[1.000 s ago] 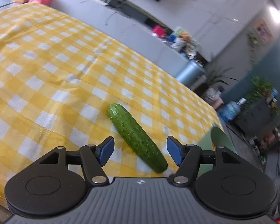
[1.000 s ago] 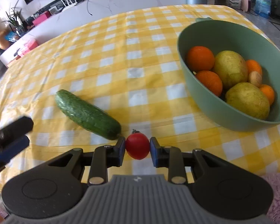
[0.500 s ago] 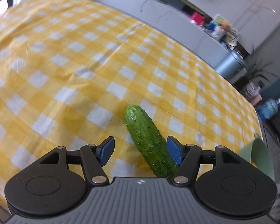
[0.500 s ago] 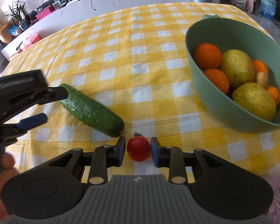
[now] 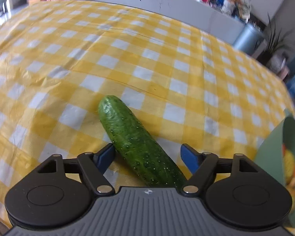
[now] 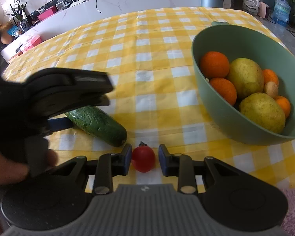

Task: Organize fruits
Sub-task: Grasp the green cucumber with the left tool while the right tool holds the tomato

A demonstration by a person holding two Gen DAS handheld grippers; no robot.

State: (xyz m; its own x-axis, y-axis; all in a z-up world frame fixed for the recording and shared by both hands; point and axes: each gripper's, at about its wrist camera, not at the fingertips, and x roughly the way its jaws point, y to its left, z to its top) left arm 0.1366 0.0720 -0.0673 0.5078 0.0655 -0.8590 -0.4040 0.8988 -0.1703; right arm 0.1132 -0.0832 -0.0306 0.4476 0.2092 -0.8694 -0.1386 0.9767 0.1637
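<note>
On the tabletop [image 6: 147, 63], under a yellow-and-white checked cloth [image 5: 127, 59], a cucumber [image 5: 139, 147] lies at a slant. The left tool [image 5: 147, 155] straddles it with its blue-tipped fingers [image 5: 106, 155] spread wide; the left fingertip sits just beside the cucumber's flank, while a clear gap separates the right fingertip from it. In the right wrist view the same cucumber [image 6: 97, 124] shows partly hidden beneath the blurred black body of the left tool [image 6: 57, 123].

The right tool [image 6: 144, 158] is low at the near edge of the tabletop, its fingers [image 6: 126, 158] narrowly apart with a cherry tomato [image 6: 143, 159] between them. The left pad is touching or almost touching the tomato; a thin gap remains at the right pad, so the tomato is bracketed rather than squeezed. The tomato rests on the cloth, just beside the cucumber's blunt end.

To the right stands a green bowl [image 6: 222, 118] holding oranges [image 6: 214, 64], two yellow-green pears [image 6: 245, 77] and one small tan fruit [image 6: 271, 89]. Its rim [image 5: 273, 147] appears at the right edge of the left wrist view.
</note>
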